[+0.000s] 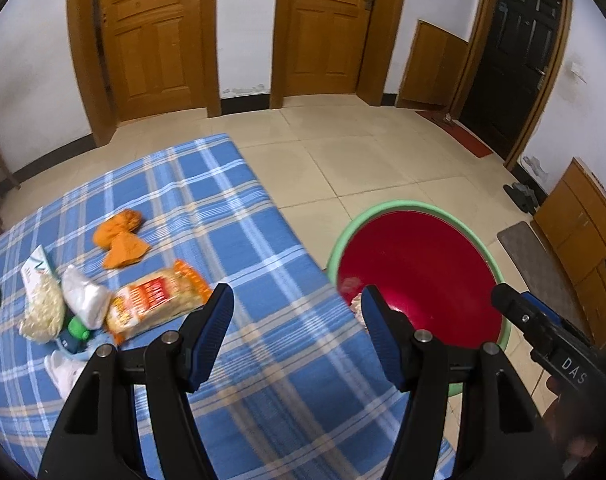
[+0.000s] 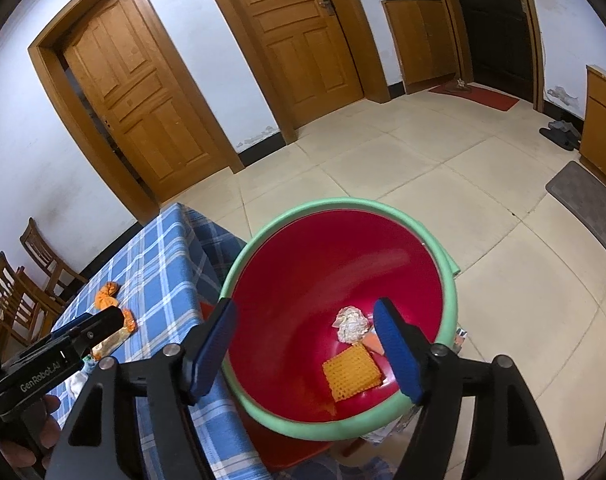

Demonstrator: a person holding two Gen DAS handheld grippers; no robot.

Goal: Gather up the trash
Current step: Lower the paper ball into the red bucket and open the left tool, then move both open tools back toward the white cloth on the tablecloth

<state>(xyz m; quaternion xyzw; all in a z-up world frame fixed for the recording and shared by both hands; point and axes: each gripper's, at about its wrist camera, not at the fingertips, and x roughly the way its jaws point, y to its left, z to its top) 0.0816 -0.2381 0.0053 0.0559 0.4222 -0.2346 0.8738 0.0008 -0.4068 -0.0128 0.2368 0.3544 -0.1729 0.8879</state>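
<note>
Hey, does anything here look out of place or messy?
Yes: loose trash, including an orange wrapper and a noodle packet, lies scattered on the checked tablecloth instead of in the red basin.

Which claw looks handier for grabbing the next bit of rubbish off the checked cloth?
Probably the left claw: open and empty, it hangs over the checked cloth near the noodle packet. The right claw, also open, is over the red basin.
</note>
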